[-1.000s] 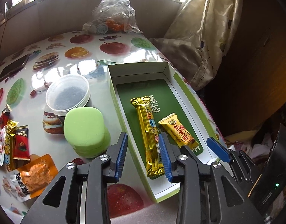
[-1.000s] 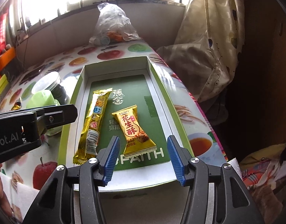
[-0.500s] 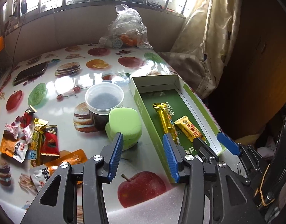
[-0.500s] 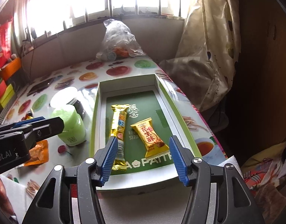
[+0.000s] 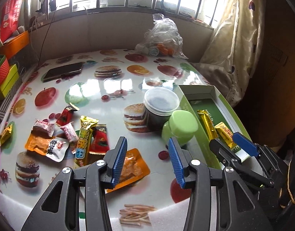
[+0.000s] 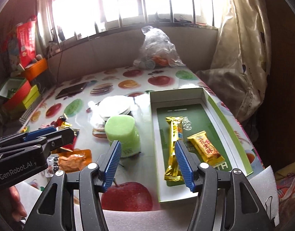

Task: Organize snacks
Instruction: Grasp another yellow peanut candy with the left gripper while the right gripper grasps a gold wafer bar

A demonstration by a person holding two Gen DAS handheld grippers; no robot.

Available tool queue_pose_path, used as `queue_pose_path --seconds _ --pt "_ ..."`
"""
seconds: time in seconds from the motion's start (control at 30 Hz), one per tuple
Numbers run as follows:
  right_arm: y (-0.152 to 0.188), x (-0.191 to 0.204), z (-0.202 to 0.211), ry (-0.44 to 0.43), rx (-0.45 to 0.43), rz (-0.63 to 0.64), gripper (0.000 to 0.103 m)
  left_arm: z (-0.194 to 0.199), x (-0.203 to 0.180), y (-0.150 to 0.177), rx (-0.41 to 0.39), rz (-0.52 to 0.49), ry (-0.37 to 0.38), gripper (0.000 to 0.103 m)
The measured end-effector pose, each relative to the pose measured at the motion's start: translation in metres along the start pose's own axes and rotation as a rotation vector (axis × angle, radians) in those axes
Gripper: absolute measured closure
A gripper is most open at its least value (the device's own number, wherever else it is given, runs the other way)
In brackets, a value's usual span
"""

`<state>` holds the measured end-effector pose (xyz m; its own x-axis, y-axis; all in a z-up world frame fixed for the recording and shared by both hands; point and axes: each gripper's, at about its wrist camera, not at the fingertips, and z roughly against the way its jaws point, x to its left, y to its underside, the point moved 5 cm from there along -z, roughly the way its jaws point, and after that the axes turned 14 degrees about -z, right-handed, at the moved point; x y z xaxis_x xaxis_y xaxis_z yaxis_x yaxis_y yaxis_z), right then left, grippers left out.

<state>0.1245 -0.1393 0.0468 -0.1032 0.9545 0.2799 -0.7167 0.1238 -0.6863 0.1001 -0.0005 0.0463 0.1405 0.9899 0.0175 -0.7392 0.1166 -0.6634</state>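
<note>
My left gripper (image 5: 147, 163) hangs over the table (image 5: 112, 88) at lower centre of its view, jaws spread with nothing between them after just opening wider earlier in this last second. Under its left finger I see an orange pouch (image 5: 134, 167), and further left the loose snack pile (image 5: 70, 132) with a long gold bar (image 5: 85, 138) across it. My right gripper (image 6: 149, 163) sits low centre in its own view, jaws parted wide and empty too, also just opened further. Behind its right finger lies the green box (image 6: 232, 130), holding a long gold snack bar (image 6: 174, 146) and a shorter yellow packet (image 6: 205, 148) side by side. Left of the box stands a green-lidded jar (image 6: 122, 134), with a clear-lidded tub (image 6: 114, 107) behind it. A plastic bag (image 6: 157, 50) sits upper centre by the wall.
</note>
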Motion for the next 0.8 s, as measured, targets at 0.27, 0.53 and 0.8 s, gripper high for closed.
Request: queue_pose_path --seconds 0.27,0.53,0.8 --pt "0.013 0.046 -0.010 -0.076 0.039 0.089 0.045 0.004 0.060 0.027 0.028 0.067 -0.089 0.057" --pt "0.022 0.086 -0.020 -0.128 0.068 0.155 0.045 0.020 0.146 0.055 0.047 0.143 -0.223 0.057" --pt "0.036 0.120 -0.038 -0.160 0.122 0.204 0.045 0.028 0.208 0.082 0.068 0.200 -0.282 0.057"
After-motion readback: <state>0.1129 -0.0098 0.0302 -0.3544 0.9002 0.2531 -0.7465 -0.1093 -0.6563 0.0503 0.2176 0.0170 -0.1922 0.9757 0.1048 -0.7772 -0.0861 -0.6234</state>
